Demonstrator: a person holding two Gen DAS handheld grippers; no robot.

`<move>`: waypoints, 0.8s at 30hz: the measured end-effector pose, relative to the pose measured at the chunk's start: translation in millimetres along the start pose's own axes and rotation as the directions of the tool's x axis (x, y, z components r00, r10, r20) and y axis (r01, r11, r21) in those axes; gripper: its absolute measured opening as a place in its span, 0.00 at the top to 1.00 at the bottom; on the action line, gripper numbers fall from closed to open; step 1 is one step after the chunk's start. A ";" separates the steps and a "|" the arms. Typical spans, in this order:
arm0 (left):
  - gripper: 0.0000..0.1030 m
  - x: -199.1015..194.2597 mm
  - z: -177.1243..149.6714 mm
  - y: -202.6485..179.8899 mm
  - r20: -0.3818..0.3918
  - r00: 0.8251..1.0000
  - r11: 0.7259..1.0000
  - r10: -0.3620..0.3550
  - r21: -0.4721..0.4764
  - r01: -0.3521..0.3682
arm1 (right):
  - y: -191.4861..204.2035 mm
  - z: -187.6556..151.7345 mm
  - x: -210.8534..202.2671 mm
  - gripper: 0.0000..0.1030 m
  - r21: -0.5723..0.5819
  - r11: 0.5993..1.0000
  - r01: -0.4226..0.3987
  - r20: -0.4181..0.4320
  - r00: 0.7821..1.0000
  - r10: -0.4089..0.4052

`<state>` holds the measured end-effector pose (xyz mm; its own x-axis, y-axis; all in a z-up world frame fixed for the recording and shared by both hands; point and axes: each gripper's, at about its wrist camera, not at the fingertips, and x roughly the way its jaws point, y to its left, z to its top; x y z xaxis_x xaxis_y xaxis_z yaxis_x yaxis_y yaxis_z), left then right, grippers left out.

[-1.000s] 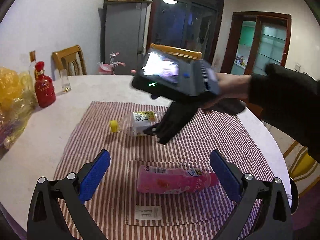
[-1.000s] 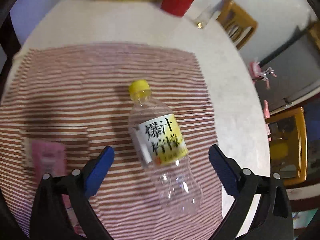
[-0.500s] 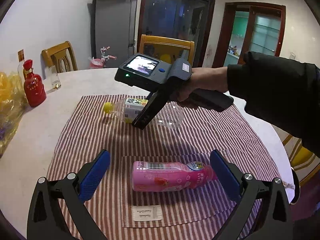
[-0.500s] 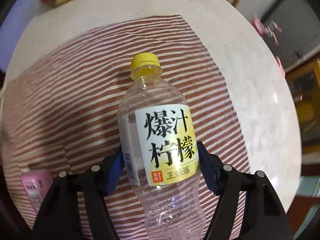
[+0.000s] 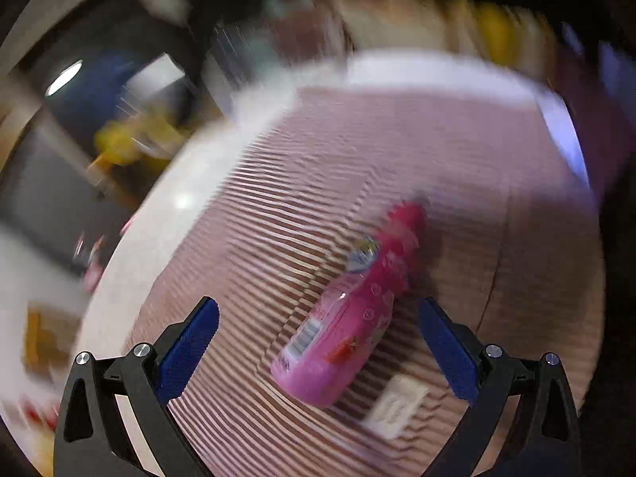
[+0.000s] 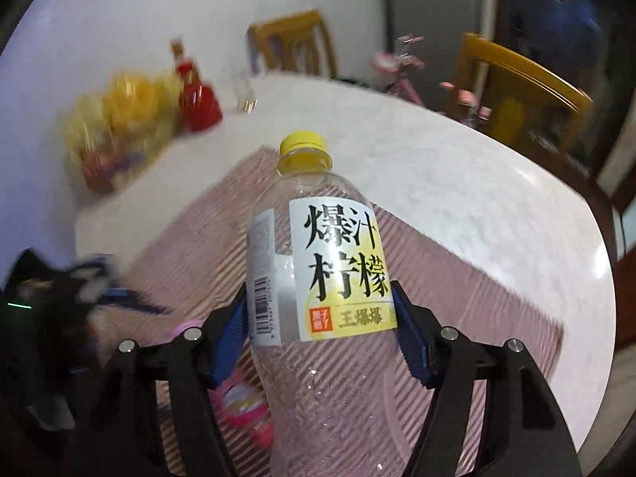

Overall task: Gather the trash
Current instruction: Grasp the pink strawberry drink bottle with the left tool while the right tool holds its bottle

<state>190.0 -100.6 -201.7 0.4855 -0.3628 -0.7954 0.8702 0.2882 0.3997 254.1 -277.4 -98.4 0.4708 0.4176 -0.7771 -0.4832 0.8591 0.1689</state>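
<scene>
My right gripper (image 6: pixel 320 318) is shut on a clear plastic bottle (image 6: pixel 318 278) with a yellow cap and yellow label, held above the striped cloth (image 6: pixel 457 270). A pink bottle (image 5: pixel 349 314) lies on its side on the striped cloth (image 5: pixel 357 151), between and just beyond my left gripper's (image 5: pixel 318 342) blue pads, which stand wide open. The left wrist view is heavily blurred. The pink bottle also shows low in the right wrist view (image 6: pixel 242 409), with the left gripper's dark body (image 6: pixel 51 298) at the left edge.
A round white table (image 6: pixel 457 183) carries a red bottle (image 6: pixel 196 99), a small glass (image 6: pixel 244 93) and yellow bags (image 6: pixel 119 119) at its far side. Wooden chairs (image 6: pixel 512 83) stand behind it. A white label (image 5: pixel 397 405) lies on the cloth by the pink bottle.
My right gripper has lifted the clear bottle off the cloth and tilted up. My left gripper has swung fast and turned, so the pink bottle now lies diagonally between its open pads.
</scene>
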 end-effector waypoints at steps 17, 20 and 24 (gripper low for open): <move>0.25 88.7 29.8 -9.3 -0.294 0.893 0.920 -0.342 0.089 0.382 | -16.8 -89.5 -88.9 0.36 0.177 0.983 0.043 0.023 0.999 -0.048; 0.28 91.1 27.3 -2.7 -0.295 0.878 0.914 -0.378 0.035 0.405 | -14.4 -94.1 -83.0 0.36 0.188 0.982 0.017 0.026 0.999 -0.023; 0.45 80.3 23.3 -4.4 -0.228 0.905 0.926 -0.358 0.040 0.376 | -10.6 -95.5 -83.9 0.36 0.191 0.982 -0.005 0.041 0.999 -0.003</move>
<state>227.2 -151.6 -256.6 0.1086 -0.2300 -0.9671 0.9915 0.0952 0.0887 149.3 -349.8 -92.9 0.5017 0.4269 -0.7523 -0.3356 0.8977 0.2856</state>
